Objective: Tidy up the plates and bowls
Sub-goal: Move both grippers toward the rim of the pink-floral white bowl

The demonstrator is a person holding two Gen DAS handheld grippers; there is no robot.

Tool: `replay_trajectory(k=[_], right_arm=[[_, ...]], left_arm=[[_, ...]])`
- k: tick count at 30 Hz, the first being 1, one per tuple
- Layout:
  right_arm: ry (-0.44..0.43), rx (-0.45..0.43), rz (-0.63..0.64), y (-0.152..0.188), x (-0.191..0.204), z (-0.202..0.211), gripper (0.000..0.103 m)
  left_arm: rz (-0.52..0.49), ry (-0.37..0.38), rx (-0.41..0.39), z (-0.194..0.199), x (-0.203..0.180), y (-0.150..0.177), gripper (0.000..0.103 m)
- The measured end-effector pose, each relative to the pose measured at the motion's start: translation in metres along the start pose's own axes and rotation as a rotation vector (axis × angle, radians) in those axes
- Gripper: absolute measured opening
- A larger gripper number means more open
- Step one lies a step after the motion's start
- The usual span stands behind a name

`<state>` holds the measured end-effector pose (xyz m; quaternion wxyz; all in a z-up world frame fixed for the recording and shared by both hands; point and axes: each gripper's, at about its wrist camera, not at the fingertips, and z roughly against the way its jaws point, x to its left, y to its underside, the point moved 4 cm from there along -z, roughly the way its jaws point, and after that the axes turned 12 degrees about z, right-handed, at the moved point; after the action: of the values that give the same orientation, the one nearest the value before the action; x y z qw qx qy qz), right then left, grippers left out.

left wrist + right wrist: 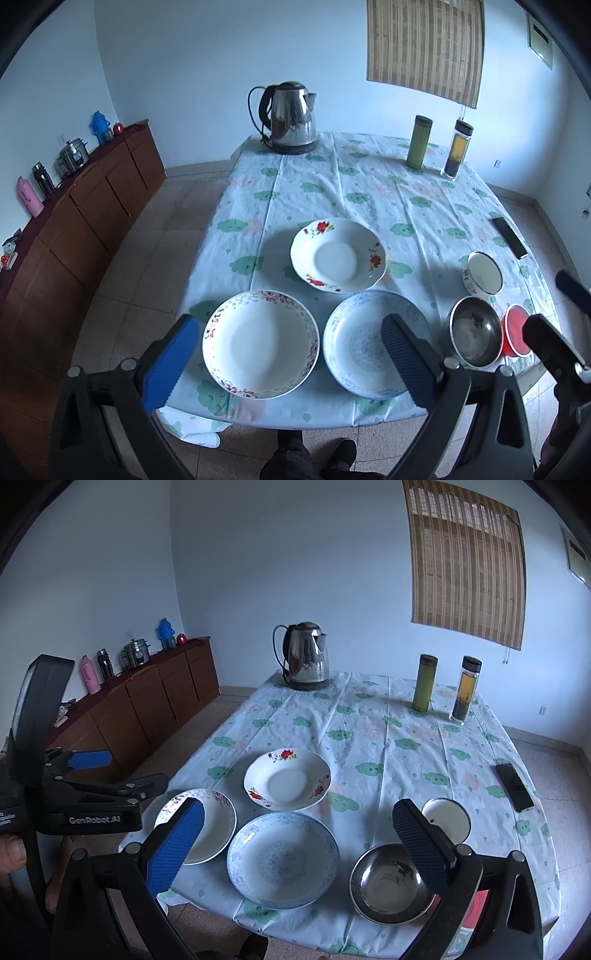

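Left wrist: left tool (290,354) agape, empty; right tool (297,840) likewise; plates (260,343) upright, rims up.

Kettle (291,118), two flasks (419,142), phone (509,237) on floral tablecloth (369,192).

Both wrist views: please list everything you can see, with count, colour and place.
Plates: 3; red-flowered behind, purple-rimmed front left, blue-patterned front middle.
Bowls: 3; white, steel, red, right front of table.
Kettle: 1, steel, far edge.
Bottles: 2; green, clear with tea, far right.
Phone: 1, black, right edge.
Tablecloth: 1, white with green clouds.
Cabinet: 1, brown, left wall, small items on top.
Blind: 1, tan, window.
Left gripper: open, blue pads.
Right gripper: open, blue pads.
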<state>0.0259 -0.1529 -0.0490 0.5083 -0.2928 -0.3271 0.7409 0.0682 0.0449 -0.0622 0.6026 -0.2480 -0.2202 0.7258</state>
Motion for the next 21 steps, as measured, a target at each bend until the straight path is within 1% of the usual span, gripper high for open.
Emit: replay_trajectory(k=[2, 4, 7, 10, 13, 15, 18, 19, 21], right_arm=[[-0.054, 0.056, -0.060, 0.007, -0.003, -0.017, 0.102], [-0.086, 0.095, -0.077, 0.011, 0.000, -0.030, 0.102], [-0.120, 0.128, -0.067, 0.011, 0.010, -0.046, 0.102], [-0.148, 0.149, -0.058, 0.009, 0.019, -0.063, 0.102], [-0.188, 0.182, -0.076, 0.008, 0.025, -0.084, 0.102], [-0.229, 0.207, -0.080, 0.009, 0.032, -0.097, 0.102], [-0.230, 0.238, -0.042, 0.008, 0.044, -0.114, 0.101], [-0.236, 0.248, -0.032, 0.009, 0.047, -0.119, 0.100], [-0.239, 0.263, 0.002, 0.009, 0.056, -0.130, 0.088]], left_arm=[[0.014, -0.020, 0.021, -0.007, 0.006, -0.004, 0.100], [0.043, -0.029, 0.051, -0.017, 0.017, -0.006, 0.100], [0.103, -0.045, 0.103, -0.034, 0.039, -0.008, 0.100], [0.144, -0.073, 0.137, -0.049, 0.060, -0.006, 0.100], [0.183, -0.104, 0.174, -0.064, 0.080, -0.003, 0.100], [0.210, -0.094, 0.213, -0.075, 0.090, 0.000, 0.099], [0.232, -0.093, 0.255, -0.089, 0.103, 0.005, 0.099], [0.234, -0.096, 0.261, -0.091, 0.106, 0.006, 0.099], [0.241, -0.096, 0.277, -0.100, 0.113, 0.008, 0.097]])
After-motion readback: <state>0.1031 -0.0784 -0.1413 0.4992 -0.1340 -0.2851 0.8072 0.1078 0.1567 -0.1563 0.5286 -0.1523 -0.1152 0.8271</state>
